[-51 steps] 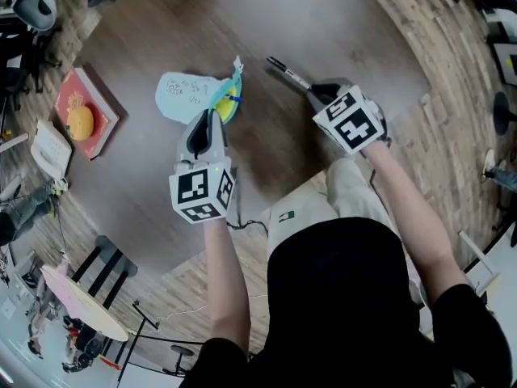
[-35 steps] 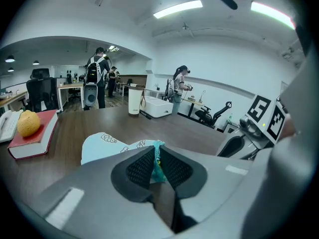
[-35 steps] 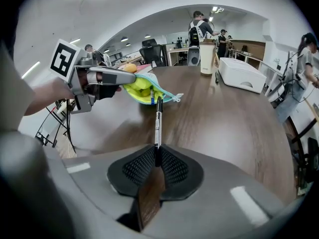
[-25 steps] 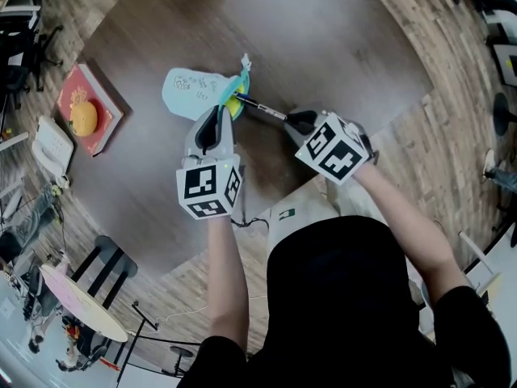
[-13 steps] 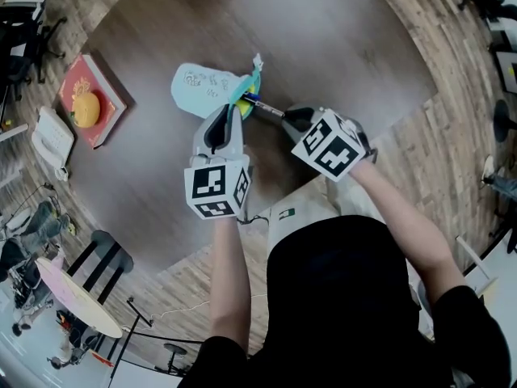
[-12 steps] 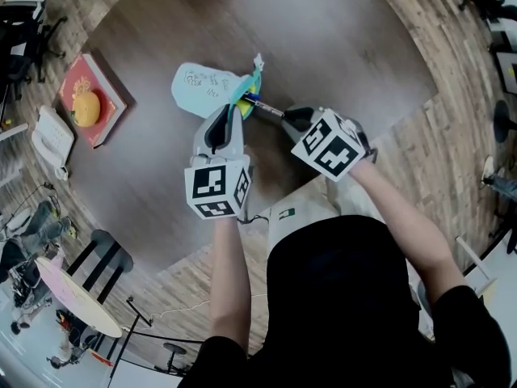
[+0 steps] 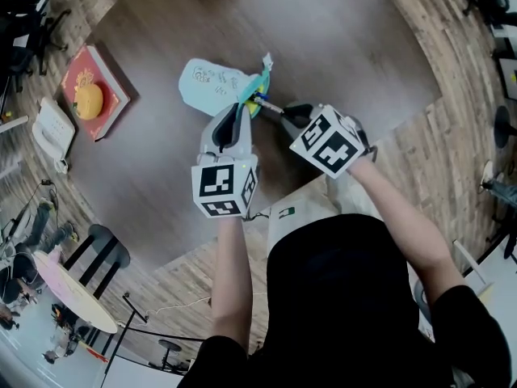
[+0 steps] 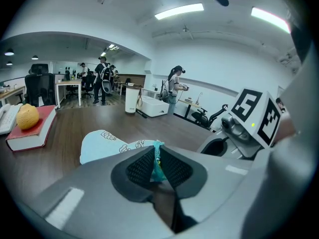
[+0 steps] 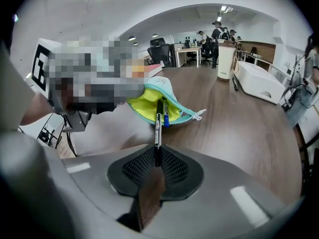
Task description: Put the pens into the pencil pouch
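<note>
At the left side of the table lies a red book with a round yellow thing on it. The light blue pencil pouch lies near the middle, its open mouth to the right. The left gripper is closed on the teal edge of this mouth. The right gripper grips a black pen; the tip of it reaches into the yellow inside, beside a blue pen.

Pencil pouch: pale blue, small doodles; yellow lining, teal zip.
Pen: black, white band.
Desk: dark brown woodgrain.
</note>
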### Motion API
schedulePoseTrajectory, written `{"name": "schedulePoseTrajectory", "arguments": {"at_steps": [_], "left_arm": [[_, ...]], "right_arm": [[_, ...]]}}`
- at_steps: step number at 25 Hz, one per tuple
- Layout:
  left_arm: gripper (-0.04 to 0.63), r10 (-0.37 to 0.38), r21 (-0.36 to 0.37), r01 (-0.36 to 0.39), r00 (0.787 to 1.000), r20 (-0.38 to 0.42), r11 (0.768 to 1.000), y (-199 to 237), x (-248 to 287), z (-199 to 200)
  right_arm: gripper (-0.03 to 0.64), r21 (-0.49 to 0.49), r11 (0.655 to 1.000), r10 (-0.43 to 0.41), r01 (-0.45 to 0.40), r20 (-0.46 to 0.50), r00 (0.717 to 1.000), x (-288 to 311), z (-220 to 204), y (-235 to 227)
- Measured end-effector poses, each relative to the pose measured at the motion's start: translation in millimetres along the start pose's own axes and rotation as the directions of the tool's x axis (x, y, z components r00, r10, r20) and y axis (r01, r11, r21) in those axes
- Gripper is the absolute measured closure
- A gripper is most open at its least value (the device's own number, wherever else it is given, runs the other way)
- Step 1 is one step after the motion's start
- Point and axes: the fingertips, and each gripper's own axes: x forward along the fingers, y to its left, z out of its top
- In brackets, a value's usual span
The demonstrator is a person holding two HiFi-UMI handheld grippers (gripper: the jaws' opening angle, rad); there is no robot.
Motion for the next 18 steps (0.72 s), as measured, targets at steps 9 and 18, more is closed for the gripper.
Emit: {"name": "schedulePoseTrajectory", "arguments": {"at_steps": [9, 18], "left_arm": [[0.56, -0.012, -0.011, 0.012, 1.0, -0.001, 1.0, -1, -1, -2], [0.56, -0.024, -0.031, 0.024, 1.0, 0.001, 0.999, -3, -1, -2]], "right_arm": [[0.571, 0.015, 1.0, 0.008, -0.008, 0.016, 1.0, 5, 16, 1], [0.571, 0.021, 1.0, 0.01, -0.011, 0.045, 0.999, 9, 34, 0]]}}
